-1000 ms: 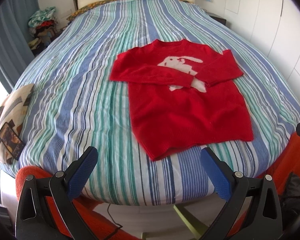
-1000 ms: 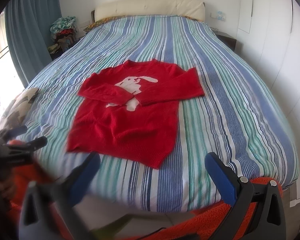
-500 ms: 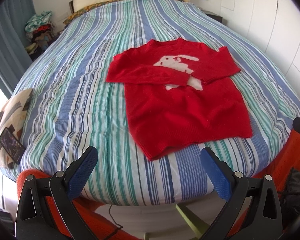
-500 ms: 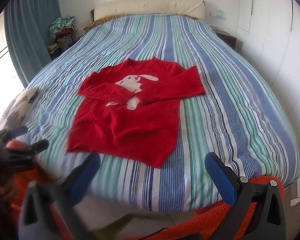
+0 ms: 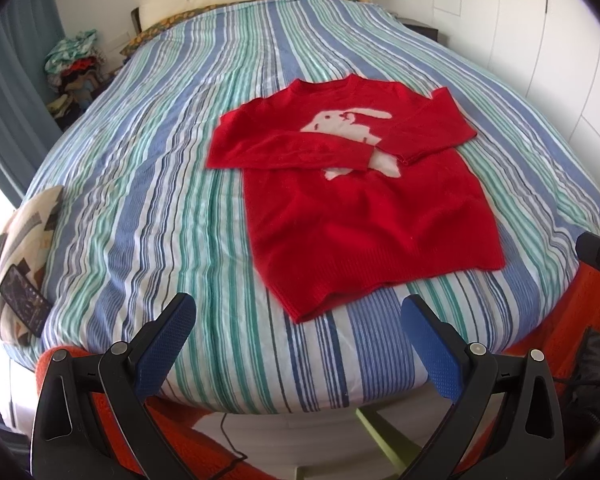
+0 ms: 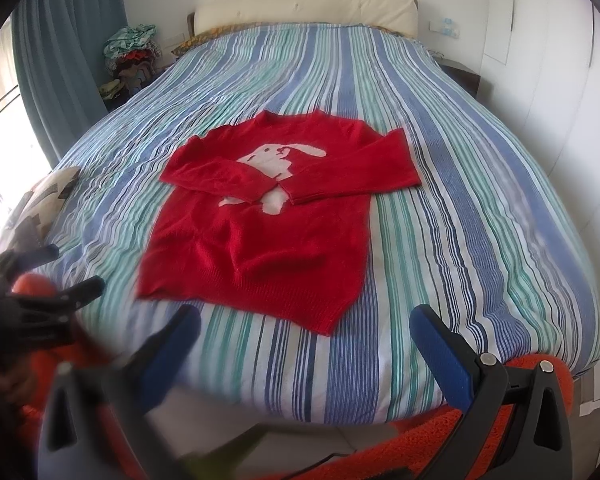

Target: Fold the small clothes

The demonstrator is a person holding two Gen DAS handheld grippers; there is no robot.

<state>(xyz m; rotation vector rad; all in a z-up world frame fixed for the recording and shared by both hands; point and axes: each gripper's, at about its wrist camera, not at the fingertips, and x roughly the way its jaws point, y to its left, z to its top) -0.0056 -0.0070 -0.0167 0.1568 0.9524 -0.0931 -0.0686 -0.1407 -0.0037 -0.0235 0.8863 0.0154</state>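
Left claw (image 5: 298, 322) wide, red sweater (image 5: 364, 216) just beyond

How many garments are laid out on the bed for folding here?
1. A red sweater with a white rabbit lies flat on the striped bedspread, both sleeves folded across its chest. A clothes pile sits beside the bed; its count is unclear.

- I see a bed (image 5: 148, 184) under a blue, green and white striped cover, headboard at its far edge.
- A red sweater (image 5: 364, 216) lies flat near the foot edge, both sleeves folded across its chest.
- A patterned cushion (image 5: 24, 240) rests at the left foot corner.
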